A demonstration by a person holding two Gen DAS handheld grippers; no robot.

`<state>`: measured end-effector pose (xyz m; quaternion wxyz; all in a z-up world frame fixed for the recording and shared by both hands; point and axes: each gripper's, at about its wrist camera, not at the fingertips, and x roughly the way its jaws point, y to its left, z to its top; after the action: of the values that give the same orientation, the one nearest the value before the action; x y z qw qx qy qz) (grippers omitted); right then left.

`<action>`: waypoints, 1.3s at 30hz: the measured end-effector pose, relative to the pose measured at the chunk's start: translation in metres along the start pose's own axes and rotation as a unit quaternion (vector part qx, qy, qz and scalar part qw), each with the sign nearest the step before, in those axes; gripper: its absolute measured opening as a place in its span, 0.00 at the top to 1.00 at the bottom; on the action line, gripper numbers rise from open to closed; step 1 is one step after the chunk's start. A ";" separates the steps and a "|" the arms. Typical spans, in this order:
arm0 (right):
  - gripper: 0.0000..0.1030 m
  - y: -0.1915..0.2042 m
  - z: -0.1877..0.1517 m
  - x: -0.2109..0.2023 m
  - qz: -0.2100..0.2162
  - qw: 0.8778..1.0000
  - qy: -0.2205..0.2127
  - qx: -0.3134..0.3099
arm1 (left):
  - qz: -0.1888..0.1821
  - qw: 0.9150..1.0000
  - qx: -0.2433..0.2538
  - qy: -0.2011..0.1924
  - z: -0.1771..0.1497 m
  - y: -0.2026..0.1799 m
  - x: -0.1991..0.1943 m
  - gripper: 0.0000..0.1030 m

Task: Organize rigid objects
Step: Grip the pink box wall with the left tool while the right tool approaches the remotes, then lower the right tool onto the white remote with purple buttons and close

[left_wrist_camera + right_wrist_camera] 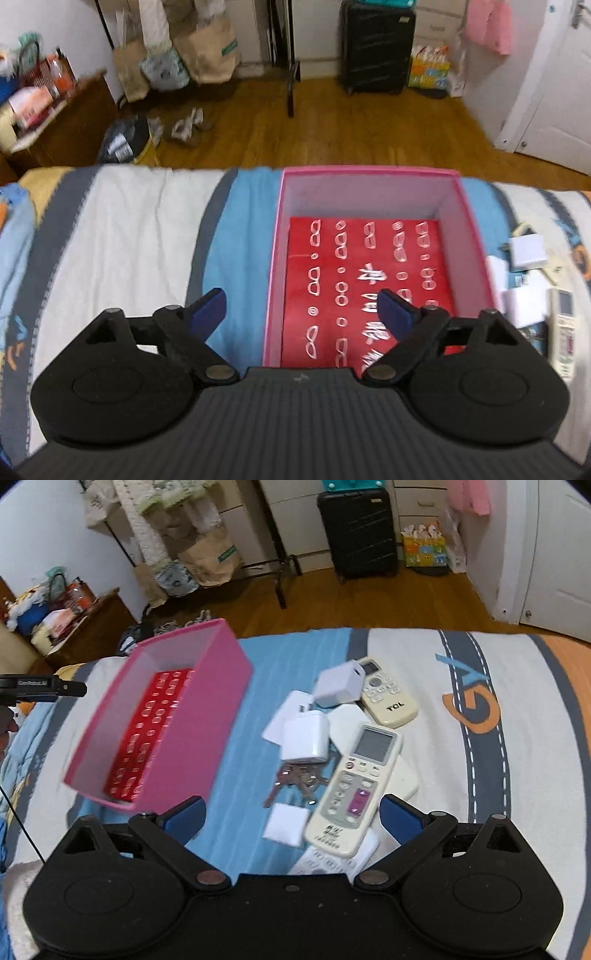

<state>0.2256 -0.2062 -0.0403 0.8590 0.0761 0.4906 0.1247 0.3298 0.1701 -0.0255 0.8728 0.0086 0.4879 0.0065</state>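
A pink box [273, 258] with a red patterned bottom sits on the bed; it also shows in the right wrist view [199, 716]. My left gripper [301, 310] is open and empty, above the box's near left wall. My right gripper [291, 818] is open and empty, just above a cream remote [354, 786]. Beside the remote lie keys [295, 779], a white charger [304, 740], a white cube adapter [338, 685], a small white square [286, 823] and a TCL remote [388, 696]. The pile shows blurred at the right of the left wrist view [532, 280].
The striped bed cover [122, 236] spreads left of the box. Beyond the bed's far edge is a wooden floor with a black suitcase [358, 531], a clothes rack with bags [207, 554] and a cluttered side table [74, 627]. The left gripper's body [40, 688] shows at the left edge.
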 end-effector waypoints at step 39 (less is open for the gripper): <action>0.39 -0.028 0.004 0.103 -0.101 0.993 0.032 0.047 | -0.084 0.993 -0.085 0.008 -0.021 0.026 0.100 0.94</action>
<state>0.2836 -0.2034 -0.1303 0.8466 0.0624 0.5283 0.0165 0.3640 0.1985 -0.1214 0.8638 -0.1071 0.4917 -0.0253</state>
